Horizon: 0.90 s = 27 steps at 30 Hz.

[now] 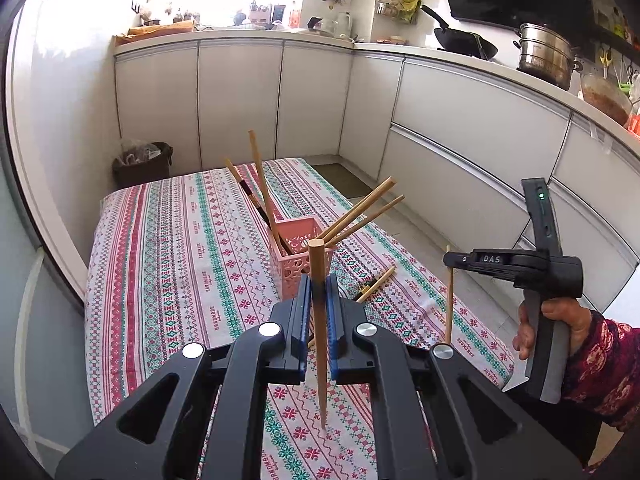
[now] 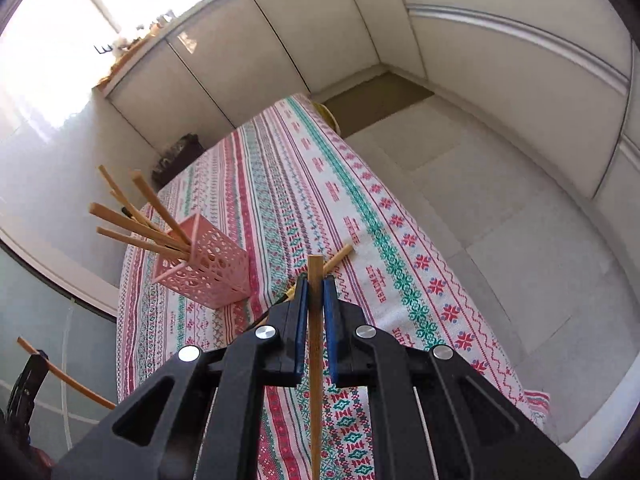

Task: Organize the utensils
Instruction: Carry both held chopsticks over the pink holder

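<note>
Clamping a wooden chopstick [image 1: 319, 320] between its blue pads, the left gripper [image 1: 319, 292] holds it upright above the patterned tablecloth [image 1: 160, 264]. Just as tightly clenched, the right gripper [image 2: 316, 292] grips a second chopstick [image 2: 315, 360]. Beyond them, the pink basket [image 1: 298, 256] holds several chopsticks; another one [image 1: 376, 286] lies beside it

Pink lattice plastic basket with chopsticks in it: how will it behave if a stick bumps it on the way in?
The pink lattice plastic basket looks light: thin openwork walls. It is tall and narrow, and the wooden chopsticks in it lean far out over the rim, so it probably tips easily. On the patterned tablecloth it likely tips rather than slides.
</note>
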Available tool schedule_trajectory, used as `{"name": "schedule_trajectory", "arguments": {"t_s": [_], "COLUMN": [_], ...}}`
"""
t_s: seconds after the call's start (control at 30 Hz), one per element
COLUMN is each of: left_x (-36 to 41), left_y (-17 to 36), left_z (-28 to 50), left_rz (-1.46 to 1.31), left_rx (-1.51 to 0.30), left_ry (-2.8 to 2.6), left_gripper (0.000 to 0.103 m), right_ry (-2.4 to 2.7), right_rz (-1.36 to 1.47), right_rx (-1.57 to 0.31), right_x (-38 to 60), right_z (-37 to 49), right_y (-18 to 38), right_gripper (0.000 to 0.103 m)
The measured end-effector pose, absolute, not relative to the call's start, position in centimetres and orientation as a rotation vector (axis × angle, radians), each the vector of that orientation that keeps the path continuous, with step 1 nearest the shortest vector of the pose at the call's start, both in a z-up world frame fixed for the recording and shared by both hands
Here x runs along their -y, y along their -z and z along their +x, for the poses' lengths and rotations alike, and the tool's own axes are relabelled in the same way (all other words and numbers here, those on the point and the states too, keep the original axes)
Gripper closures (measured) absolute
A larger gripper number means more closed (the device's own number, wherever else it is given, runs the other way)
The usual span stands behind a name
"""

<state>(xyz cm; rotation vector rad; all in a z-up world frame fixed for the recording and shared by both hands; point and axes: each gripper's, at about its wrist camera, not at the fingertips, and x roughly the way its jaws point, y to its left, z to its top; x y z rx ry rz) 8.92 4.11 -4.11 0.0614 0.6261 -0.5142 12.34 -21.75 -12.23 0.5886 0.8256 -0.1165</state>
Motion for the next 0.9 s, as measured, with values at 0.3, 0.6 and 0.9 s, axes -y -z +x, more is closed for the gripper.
{"name": "schedule_trajectory", "arguments": {"t_s": [0.3, 0.6, 0.9], "left_x": [-4.9, -4.0, -4.1], "left_y": [3.7, 2.8, 1.6], "left_z": [9.0, 8.4, 8.8], "left_rz": [-0.041, -0.058, -0.076], "left_rx": [-0.626, -0.599, -0.592], "left_ry": [0.577, 0.58, 0.571], "left_gripper": [0.097, 0.097, 0.097], "right_ry": [0.078, 0.049, 0.04], "right_rz": [0.473, 0.476, 0.474], "right_rx": [-0.651, -0.59, -0.533], "right_x": [20.4, 21.4, 23.1], "right_z": [8.7, 6.2, 6.1], "right_y": [7.7, 5.2, 1.5], "right_gripper": [0.095, 0.095, 0.095]}}
